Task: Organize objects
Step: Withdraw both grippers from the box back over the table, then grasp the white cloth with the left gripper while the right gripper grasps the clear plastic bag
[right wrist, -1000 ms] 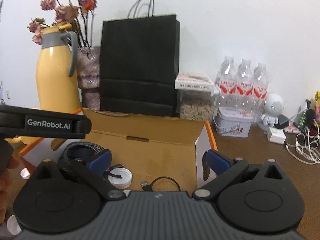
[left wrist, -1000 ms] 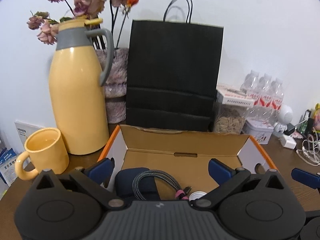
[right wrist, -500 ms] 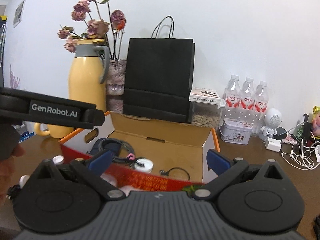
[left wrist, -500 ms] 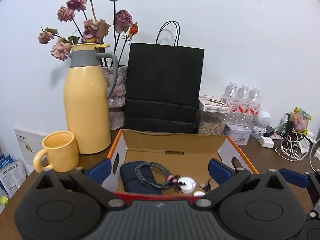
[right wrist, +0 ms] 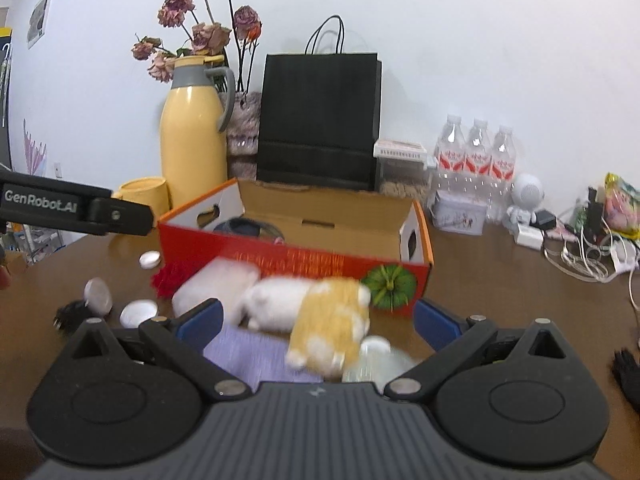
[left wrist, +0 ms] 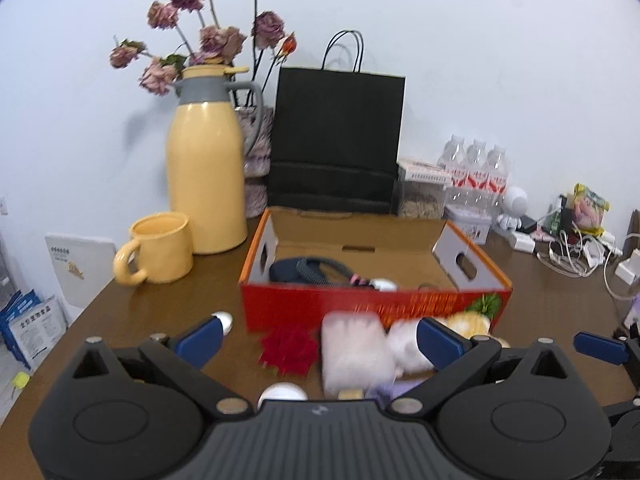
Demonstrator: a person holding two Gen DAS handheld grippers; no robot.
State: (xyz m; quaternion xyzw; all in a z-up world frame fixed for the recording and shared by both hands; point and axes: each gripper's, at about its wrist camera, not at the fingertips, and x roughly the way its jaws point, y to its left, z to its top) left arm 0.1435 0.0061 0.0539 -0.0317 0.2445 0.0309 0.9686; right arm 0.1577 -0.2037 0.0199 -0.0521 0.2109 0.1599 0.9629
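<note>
The box (left wrist: 372, 304) is open from above. Its front wall is crowded by a plush toy (right wrist: 320, 312), white packet (left wrist: 354, 350) and red flower (left wrist: 286, 346). Bare counter (left wrist: 560, 308) is left at its right.

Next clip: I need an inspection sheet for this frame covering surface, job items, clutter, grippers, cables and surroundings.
Surface: brown wooden table, crowded.
Job's things: open cardboard box holding a dark pouch and braided cable; in front of it lie a plush toy, white packet, red flower, purple cloth and small white lids.
Clutter: yellow jug, yellow mug, black paper bag, water bottles.
Grippers: left hand-held gripper and right hand-held gripper both open, holding nothing.
Cables: white charger leads tangled at the right.
Surroundings: white wall, dried roses.
</note>
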